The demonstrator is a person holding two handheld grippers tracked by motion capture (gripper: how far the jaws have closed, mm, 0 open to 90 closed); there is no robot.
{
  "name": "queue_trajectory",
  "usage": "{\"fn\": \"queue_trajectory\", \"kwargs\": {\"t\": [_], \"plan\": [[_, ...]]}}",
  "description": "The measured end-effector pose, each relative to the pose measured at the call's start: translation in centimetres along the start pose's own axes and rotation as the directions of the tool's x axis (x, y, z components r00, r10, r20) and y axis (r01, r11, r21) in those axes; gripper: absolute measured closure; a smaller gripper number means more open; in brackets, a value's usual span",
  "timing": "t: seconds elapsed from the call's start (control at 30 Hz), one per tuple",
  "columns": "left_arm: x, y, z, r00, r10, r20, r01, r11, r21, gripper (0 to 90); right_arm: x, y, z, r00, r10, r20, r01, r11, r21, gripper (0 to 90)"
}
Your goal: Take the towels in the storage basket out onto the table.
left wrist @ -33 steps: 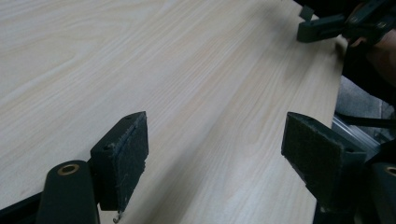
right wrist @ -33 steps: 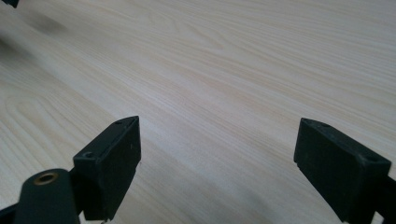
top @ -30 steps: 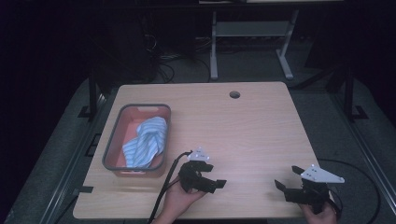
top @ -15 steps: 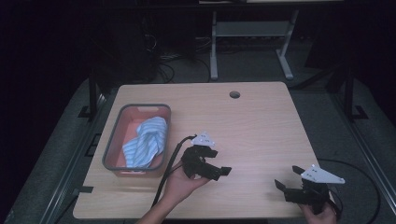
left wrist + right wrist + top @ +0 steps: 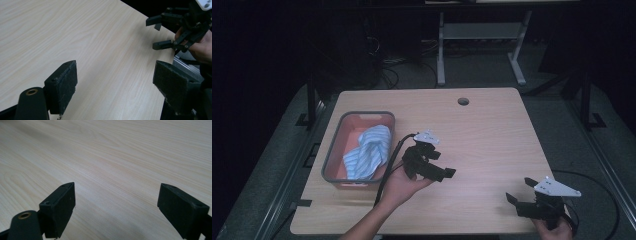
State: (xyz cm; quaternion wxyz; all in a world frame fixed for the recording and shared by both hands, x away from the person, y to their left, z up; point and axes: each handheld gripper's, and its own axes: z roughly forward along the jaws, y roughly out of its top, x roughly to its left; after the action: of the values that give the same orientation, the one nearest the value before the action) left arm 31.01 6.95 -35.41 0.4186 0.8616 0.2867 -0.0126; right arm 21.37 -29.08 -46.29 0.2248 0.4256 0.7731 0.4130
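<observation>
My left gripper [image 5: 443, 163] is held in a hand above the middle of the wooden table [image 5: 492, 135]. It is turned toward the right. In the left gripper view its jaws [image 5: 117, 82] stand wide open over bare wood, with nothing between them. My right gripper [image 5: 520, 190] sits near the front right corner, also open. The left gripper view shows it in a hand at the top right [image 5: 166, 31]. The right gripper view shows the right gripper's own pads [image 5: 60, 206] spread apart over bare tabletop. A grey-rimmed red bin [image 5: 332, 150] at the left holds a blue-and-white striped cloth [image 5: 368, 150].
A round cable hole [image 5: 463, 101] is set near the table's far edge. The left gripper's black cable [image 5: 388, 170] runs along the bin's right side to the front edge. Beyond the table stand a white desk frame [image 5: 477, 35] and dark floor.
The left gripper has risen from near the front edge toward the table's middle and swung its jaws to the right. The right gripper has barely moved.
</observation>
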Motion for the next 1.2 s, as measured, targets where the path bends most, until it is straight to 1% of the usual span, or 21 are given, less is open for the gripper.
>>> {"fn": "queue_trajectory", "kwargs": {"t": [0.07,0.1,0.13,0.2,0.33,0.37,0.4,0.43,0.5,0.57,0.6,0.63,0.77,0.8,0.87,0.9,1.07,1.17,1.2], "plan": [[0.1,0.2,-0.1,1.0,0.001,0.002,-0.001,1.0,0.004,19.3,0.0,0.0,-0.1,1.0,-0.001,0.002,0.001,1.0,-0.002,14.3],[0.4,0.6,-0.4,0.9999,-0.002,-0.014,0.002,0.9999,0.011,19.2,0.0,0.0,-0.2,0.9999,0.01,0.002,-0.01,1.0,-0.004,14.3],[0.4,0.6,-0.4,0.9999,-0.002,-0.014,0.002,0.9999,0.011,18.7,0.0,0.0,-0.2,0.9999,0.01,0.002,-0.01,1.0,-0.004,14.3],[0.9,1.0,-1.0,0.9997,-0.015,-0.021,0.015,0.9999,0.008,18.7,-0.1,0.0,-0.2,0.9999,0.011,0.002,-0.011,1.0,-0.008,14.3],[1.4,1.4,-1.6,0.9995,-0.018,-0.028,0.018,0.9998,0.011,18.7,-0.2,0.0,-0.3,0.9999,0.012,0.001,-0.012,1.0,-0.011,14.3],[1.8,1.5,-2.1,0.9994,-0.019,-0.03,0.019,0.9998,0.009,18.6,-0.2,0.0,-0.3,0.9999,0.01,-0.001,-0.01,1.0,-0.013,14.3],[2.0,1.5,-2.3,0.9993,-0.031,-0.022,0.031,0.9995,-0.002,18.4,-0.1,0.0,-0.4,1.0,0.01,0.001,-0.01,1.0,-0.016,14.3],[2.2,1.5,-2.4,0.9991,-0.037,-0.021,0.037,0.9993,-0.002,18.4,-0.1,0.0,-0.4,0.9999,0.011,0.003,-0.011,1.0,-0.017,14.3],[2.6,1.6,-2.7,0.9989,-0.035,-0.031,0.035,0.9994,0.006,18.4,-0.2,0.0,-0.4,0.9999,0.012,0.002,-0.012,1.0,-0.017,14.3],[3.0,1.6,-3.0,0.9984,-0.049,-0.028,0.049,0.9988,-0.002,18.4,-0.2,0.0,-0.4,0.9999,0.011,0.002,-0.011,1.0,-0.017,14.3],[3.0,1.6,-3.0,0.9984,-0.049,-0.028,0.049,0.9988,-0.002,18.4,-0.2,0.0,-0.4,0.9999,0.011,0.002,-0.011,1.0,-0.017,14.3],[3.3,1.6,-3.5,0.9979,-0.052,-0.04,0.051,0.9987,-0.002,18.4,-0.2,0.0,-0.5,0.9999,0.011,0.0,-0.011,1.0,-0.018,14.3],[3.6,1.7,-4.1,0.9972,-0.052,-0.054,0.052,0.9987,0.0,18.5,-0.1,0.0,-0.5,0.9999,0.012,0.001,-0.012,1.0,-0.022,14.4],[3.8,1.6,-4.6,0.9969,-0.053,-0.058,0.053,0.9986,0.005,19.2,-0.1,0.0,-0.5,0.9999,0.012,0.0,-0.012,1.0,-0.017,14.4],[4.0,1.6,-4.8,0.9965,-0.057,-0.06,0.058,0.9983,0.004,20.4,-0.1,0.0,-0.4,0.9999,0.013,-0.001,-0.014,1.0,-0.015,14.3],[4.2,1.5,-5.2,0.9955,-0.064,-0.07,0.064,0.998,0.002,20.4,-0.1,0.0,-0.4,0.9999,0.011,-0.001,-0.011,1.0,-0.015,14.3],[4.9,1.4,-6.0,0.9942,-0.081,-0.07,0.081,0.9967,-0.007,20.4,0.0,0.0,-0.4,1.0,0.005,-0.005,-0.005,1.0,-0.014,14.4],[5.4,1.2,-6.6,0.9927,-0.094,-0.076,0.093,0.9955,-0.014,20.4,0.0,0.0,-0.5,1.0,0.008,-0.002,-0.008,1.0,-0.014,14.4],[5.8,1.0,-7.0,0.9916,-0.099,-0.083,0.097,0.995,-0.02,20.3,0.0,0.0,-0.4,1.0,0.005,-0.002,-0.006,1.0,-0.014,14.4]]}}
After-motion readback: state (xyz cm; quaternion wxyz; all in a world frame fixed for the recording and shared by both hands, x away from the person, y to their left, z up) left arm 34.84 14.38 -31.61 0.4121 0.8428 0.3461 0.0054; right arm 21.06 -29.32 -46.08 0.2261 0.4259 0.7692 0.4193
